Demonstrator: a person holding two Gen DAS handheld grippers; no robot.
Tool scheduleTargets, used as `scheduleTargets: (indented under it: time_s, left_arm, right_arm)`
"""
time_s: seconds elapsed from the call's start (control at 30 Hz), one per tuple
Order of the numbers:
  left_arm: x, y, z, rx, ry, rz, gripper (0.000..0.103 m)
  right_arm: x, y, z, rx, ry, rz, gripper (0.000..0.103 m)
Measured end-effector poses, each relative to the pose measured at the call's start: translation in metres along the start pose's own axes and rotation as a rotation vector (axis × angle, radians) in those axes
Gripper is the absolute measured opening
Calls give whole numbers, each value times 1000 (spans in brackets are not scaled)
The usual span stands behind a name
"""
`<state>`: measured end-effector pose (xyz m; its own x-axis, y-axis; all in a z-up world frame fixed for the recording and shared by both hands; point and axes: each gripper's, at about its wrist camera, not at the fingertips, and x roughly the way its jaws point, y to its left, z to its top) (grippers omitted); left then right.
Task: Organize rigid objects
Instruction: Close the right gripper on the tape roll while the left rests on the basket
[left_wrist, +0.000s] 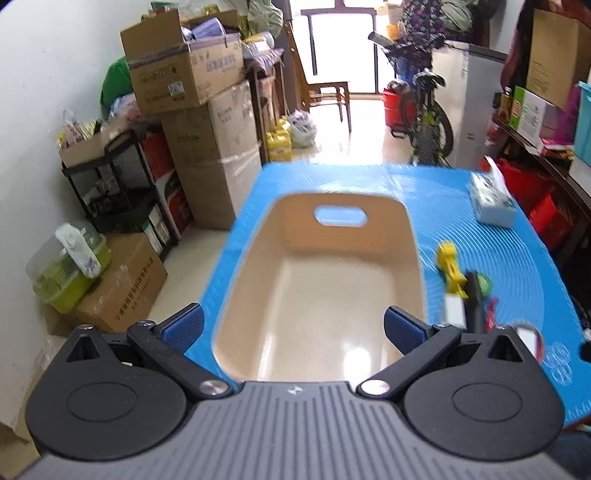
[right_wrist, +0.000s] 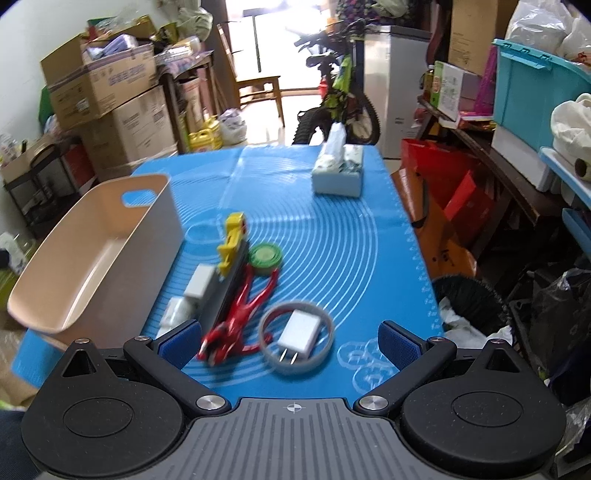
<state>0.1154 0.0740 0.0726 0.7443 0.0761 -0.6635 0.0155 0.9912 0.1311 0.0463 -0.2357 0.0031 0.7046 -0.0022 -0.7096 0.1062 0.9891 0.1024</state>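
A beige bin (left_wrist: 317, 295) with a handle slot stands empty on the blue mat (left_wrist: 498, 251); my left gripper (left_wrist: 293, 328) hovers open over its near end. In the right wrist view the bin (right_wrist: 96, 258) is at the left. Beside it lie a yellow toy (right_wrist: 232, 240), a green round lid (right_wrist: 264, 256), a dark grey bar (right_wrist: 225, 291), white blocks (right_wrist: 199, 282), a red figure (right_wrist: 240, 317) and a white charger plug (right_wrist: 299, 338) inside a grey ring (right_wrist: 325, 347). My right gripper (right_wrist: 290, 347) is open just above the plug and ring.
A tissue box (right_wrist: 338, 170) sits at the mat's far right. Stacked cardboard boxes (left_wrist: 199, 122) and a black shelf (left_wrist: 122, 184) line the left wall. A bicycle (right_wrist: 343, 103) stands beyond the table. A black bin (right_wrist: 469, 310) and cluttered shelves (right_wrist: 535, 110) flank the right edge.
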Motion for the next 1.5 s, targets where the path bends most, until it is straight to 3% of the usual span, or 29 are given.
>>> scheduleTargets:
  time_s: [0.23, 0.43, 0.53, 0.67, 0.8, 0.9, 0.97, 1.1, 1.23, 1.4, 1.5]
  left_arm:
    - [33, 24, 40, 57, -34, 54, 102]
    - [73, 54, 28, -45, 80, -11, 102]
    - [94, 62, 19, -76, 136, 7, 102]
    - [117, 79, 7, -175, 218, -14, 81]
    - [131, 82, -1, -147, 264, 12, 80]
    - [138, 86, -6, -146, 289, -11, 74]
    - [142, 87, -8, -139, 314, -6, 63]
    - [145, 83, -9, -118, 332, -35, 53]
    - [154, 79, -13, -83, 357, -9, 37]
    - [154, 82, -16, -96, 353, -46, 24]
    - [154, 80, -16, -99, 353, -58, 18]
  right_arm:
    - [33, -12, 17, 75, -2, -76, 101]
    - [69, -22, 17, 106, 57, -141, 99]
    - [86, -23, 15, 81, 103, -191, 94]
    - [105, -24, 11, 64, 144, -246, 93]
    - [123, -23, 4, 77, 192, -268, 90]
    - [135, -21, -1, 86, 239, -265, 85]
    - [140, -18, -4, 83, 250, -279, 84]
    - [143, -19, -4, 100, 244, -304, 84]
    - [142, -26, -6, 151, 247, -301, 84]
    - [153, -36, -13, 219, 309, -268, 68]
    - [155, -29, -16, 200, 298, -269, 65]
